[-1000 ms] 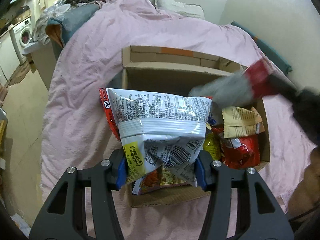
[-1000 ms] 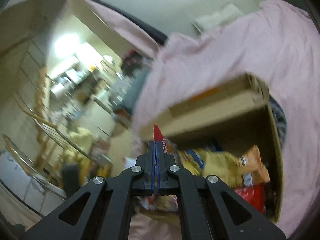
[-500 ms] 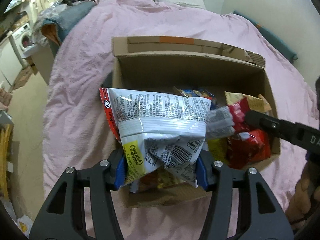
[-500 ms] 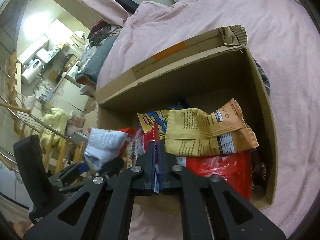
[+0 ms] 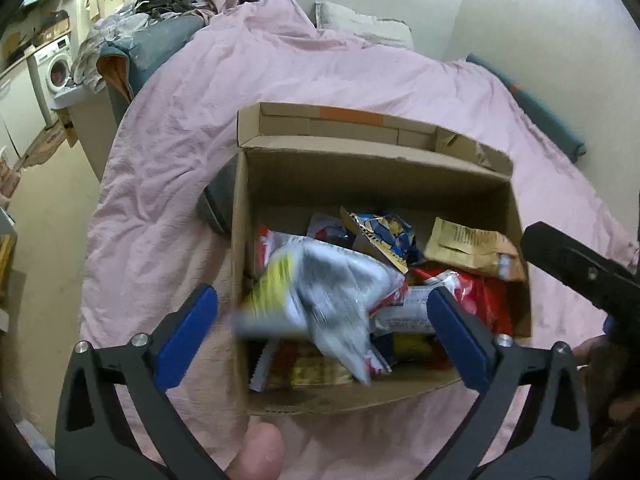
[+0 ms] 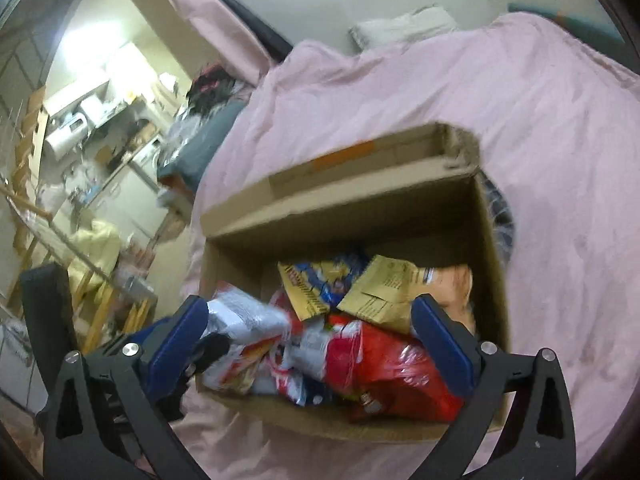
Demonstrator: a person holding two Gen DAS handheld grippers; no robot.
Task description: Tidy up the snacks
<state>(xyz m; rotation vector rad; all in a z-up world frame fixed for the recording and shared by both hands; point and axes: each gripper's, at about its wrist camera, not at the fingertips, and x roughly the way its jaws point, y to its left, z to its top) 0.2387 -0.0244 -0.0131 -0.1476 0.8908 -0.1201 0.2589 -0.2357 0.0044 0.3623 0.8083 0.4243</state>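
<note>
An open cardboard box (image 5: 400, 184) stands on the pink bedspread and holds several snack bags. My left gripper (image 5: 322, 328) is open above the box's near left part. A silver and yellow snack bag (image 5: 320, 288), blurred by motion, is free between its fingers and over the box. My right gripper (image 6: 308, 336) is open and empty over the box (image 6: 360, 208). Below it lie a red bag (image 6: 392, 364), a tan bag (image 6: 384, 288) and the silver bag (image 6: 244, 316).
The pink bedspread (image 5: 320, 76) lies all around the box. A dark grey item (image 5: 218, 200) is wedged against the box's left wall. A pillow (image 5: 360, 26) is at the far end. Left of the bed are a floor, a washing machine (image 5: 56, 68) and piled clothes.
My left gripper has opened and let go of the silver snack bag, which is dropping into the box. My right gripper has opened and let go of its thin red packet.
</note>
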